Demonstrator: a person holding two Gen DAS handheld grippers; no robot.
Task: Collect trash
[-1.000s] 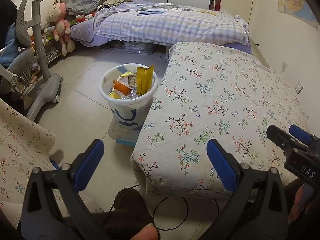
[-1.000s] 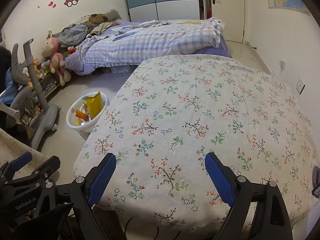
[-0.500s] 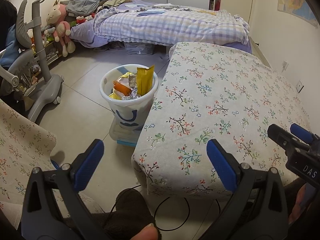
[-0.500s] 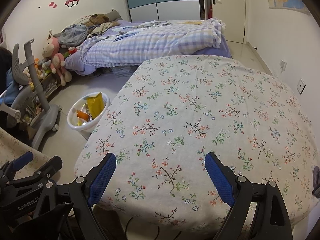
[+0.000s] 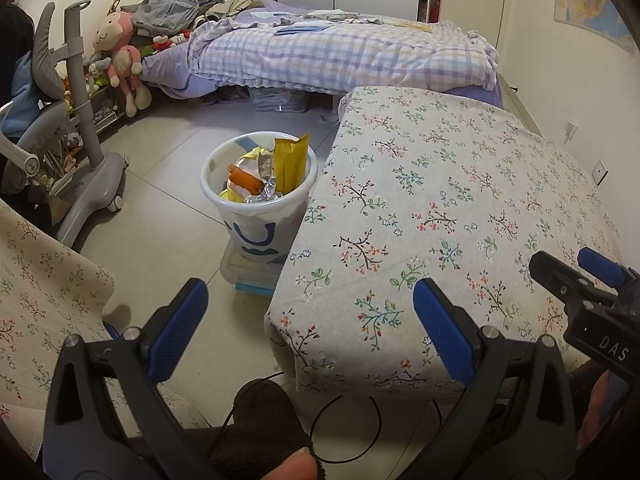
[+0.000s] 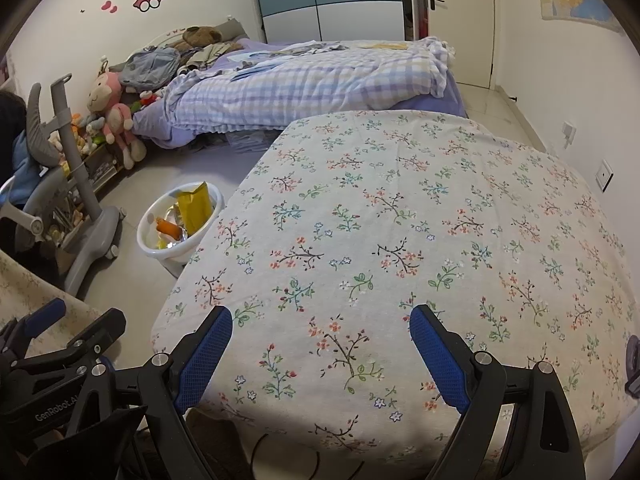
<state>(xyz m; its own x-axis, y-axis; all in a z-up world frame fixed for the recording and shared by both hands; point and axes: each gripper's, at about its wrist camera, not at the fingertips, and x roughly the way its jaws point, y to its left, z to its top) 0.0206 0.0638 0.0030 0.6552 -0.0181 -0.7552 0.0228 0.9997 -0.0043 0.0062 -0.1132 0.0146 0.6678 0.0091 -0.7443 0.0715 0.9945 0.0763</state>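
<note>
1. A table draped in a floral cloth (image 6: 400,220) is seen filling most of the bedroom foreground.
2. A white trash bin (image 5: 259,204) is set on the floor just beside the table's corner, packed with wrappers (image 5: 256,178), a yellow packet (image 5: 290,166) upright among them.
3. The left gripper (image 5: 308,328) and right gripper (image 6: 320,352) are held with jaws spread wide, nothing between them.
</note>
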